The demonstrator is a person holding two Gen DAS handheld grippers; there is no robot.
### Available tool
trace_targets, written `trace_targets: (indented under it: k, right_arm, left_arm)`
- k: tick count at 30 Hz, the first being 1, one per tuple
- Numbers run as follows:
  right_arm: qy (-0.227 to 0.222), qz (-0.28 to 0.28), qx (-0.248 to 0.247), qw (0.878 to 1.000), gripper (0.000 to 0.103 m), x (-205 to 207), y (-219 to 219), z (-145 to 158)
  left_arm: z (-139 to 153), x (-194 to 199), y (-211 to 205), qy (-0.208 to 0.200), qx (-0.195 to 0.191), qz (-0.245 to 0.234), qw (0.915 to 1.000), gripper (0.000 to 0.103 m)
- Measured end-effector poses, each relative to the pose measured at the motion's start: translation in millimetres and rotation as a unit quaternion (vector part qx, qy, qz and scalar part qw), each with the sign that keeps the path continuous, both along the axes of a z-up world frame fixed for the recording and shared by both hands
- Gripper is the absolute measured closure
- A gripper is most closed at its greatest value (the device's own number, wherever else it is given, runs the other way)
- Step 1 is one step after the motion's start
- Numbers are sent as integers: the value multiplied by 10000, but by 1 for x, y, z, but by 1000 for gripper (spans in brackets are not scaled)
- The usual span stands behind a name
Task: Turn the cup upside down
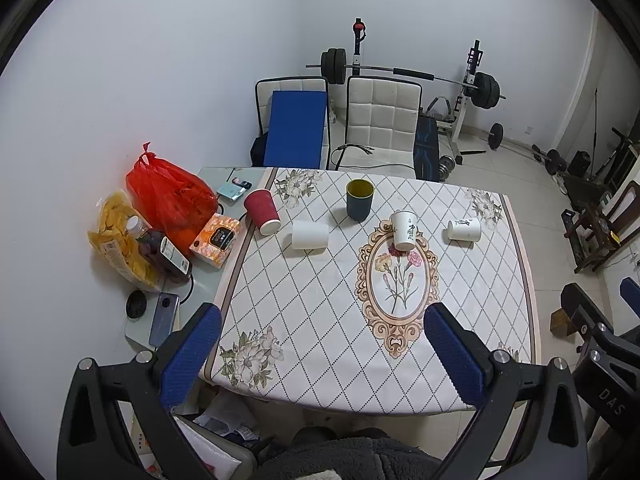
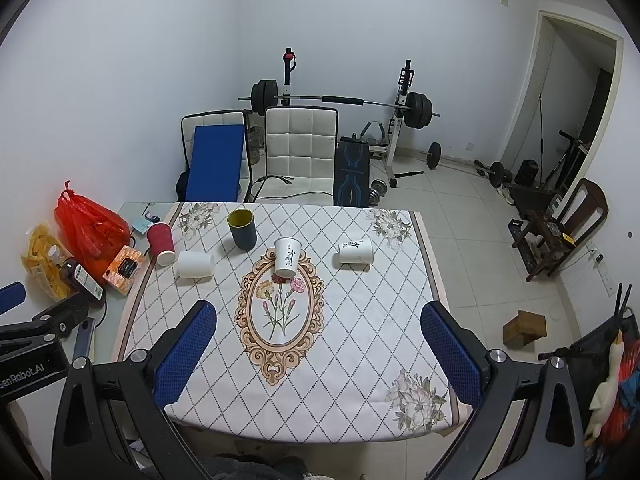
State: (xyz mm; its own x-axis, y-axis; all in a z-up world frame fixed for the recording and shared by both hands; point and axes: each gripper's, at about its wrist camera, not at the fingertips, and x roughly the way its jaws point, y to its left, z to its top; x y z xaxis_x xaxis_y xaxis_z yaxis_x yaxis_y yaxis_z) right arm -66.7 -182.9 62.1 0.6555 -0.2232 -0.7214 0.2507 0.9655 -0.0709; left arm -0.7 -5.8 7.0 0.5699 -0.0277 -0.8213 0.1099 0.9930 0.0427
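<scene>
Both our black, blue-padded left tool [image 1: 322, 344] and right tool [image 2: 318, 340] hang spread wide and empty over the patterned-cloth desk [image 2: 352, 320], where we see the dark yellow-lined cup [image 2: 242, 229] upright at its far side.

Five cups sit on the worktop [image 2: 360, 320]. A dark blue cup with a yellow inside [image 2: 242, 229] stands upright, mouth up. A white printed paper cup [image 2: 286, 256] stands at the oval motif's top. Another printed paper cup [image 2: 355, 253], a plain white one [image 2: 195, 265] and a red ribbed one [image 2: 161, 245] lie tipped over.
</scene>
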Motion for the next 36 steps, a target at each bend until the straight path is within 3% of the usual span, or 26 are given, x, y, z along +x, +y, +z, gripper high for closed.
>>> trace_targets:
  k: [36]
  right_arm:
    - [0,-42,62,10000,0,2,-4,6]
  left_arm:
    - [0,0,-6,25,-21,-28,10000,0]
